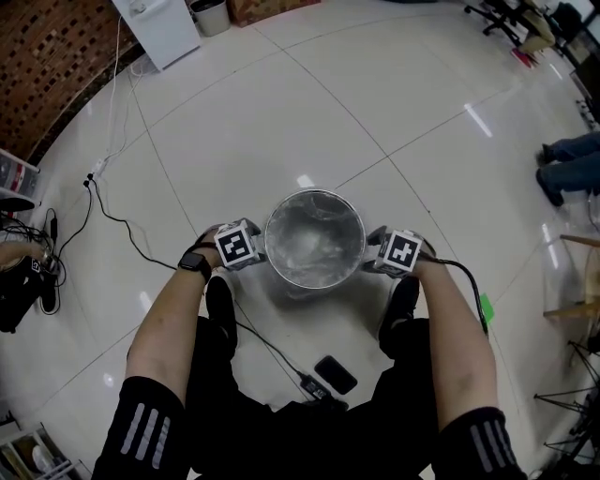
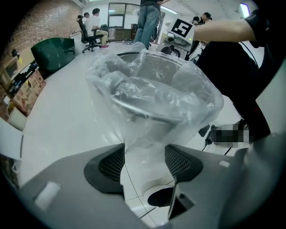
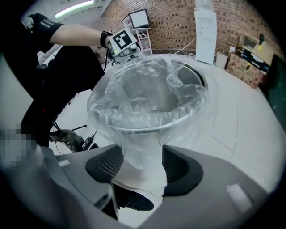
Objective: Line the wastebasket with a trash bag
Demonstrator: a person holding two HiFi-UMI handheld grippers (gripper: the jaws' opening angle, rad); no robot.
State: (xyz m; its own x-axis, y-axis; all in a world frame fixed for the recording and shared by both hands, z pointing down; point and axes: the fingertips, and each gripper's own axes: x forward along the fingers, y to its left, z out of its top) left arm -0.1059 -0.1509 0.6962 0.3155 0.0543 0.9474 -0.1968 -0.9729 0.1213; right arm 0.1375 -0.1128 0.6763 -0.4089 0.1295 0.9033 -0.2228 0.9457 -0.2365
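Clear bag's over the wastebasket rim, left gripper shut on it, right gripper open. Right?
No. The right gripper is also shut on the trash bag; the right gripper view shows film bunched between its jaws. Rest stands: bag over the wastebasket rim, left gripper shut on it.

Glossy white tiled floor (image 1: 281,122) with thin dark joints and bright lamp reflections. Brick wall (image 1: 47,56) at upper left, white cabinet (image 1: 159,28) before it (cardboard box (image 1: 267,9) nearby). Office chairs (image 1: 506,14) far right. Strip light (image 3: 73,8) overhead.
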